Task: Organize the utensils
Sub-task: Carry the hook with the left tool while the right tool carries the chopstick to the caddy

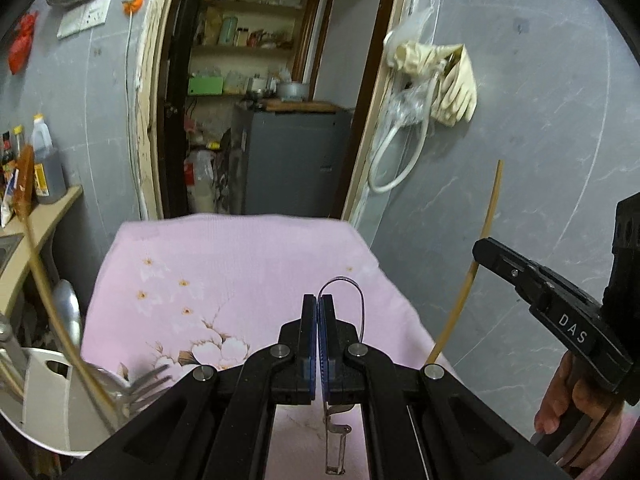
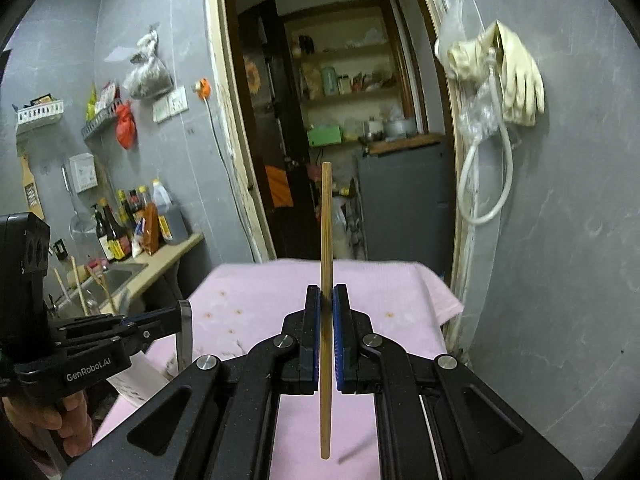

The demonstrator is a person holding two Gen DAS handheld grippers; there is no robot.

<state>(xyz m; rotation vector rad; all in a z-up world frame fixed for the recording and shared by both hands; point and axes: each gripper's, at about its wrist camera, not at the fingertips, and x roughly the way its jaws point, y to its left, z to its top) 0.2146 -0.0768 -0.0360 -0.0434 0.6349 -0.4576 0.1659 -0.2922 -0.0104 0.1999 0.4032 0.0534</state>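
**Carry the stick and the metal piece to the holder**

The right tongs (image 2: 328, 328) are closed on a wooden chopstick (image 2: 326, 240). It stands almost straight up between the pads and pokes out above and below them. The left tongs (image 1: 319, 320) are closed on a thin metal utensil (image 1: 335, 444); I cannot tell which kind. Its flat handle hangs below the pads.

Both tongs are up in the air over the pink cloth (image 1: 224, 264) on the desk, tipped a bit down.

The white holder (image 1: 48, 400), with forks and spoons in it, sits at 8 o'clock in the left view. I think it's best to go slowly, squeeze tight, and lower each piece in end first.
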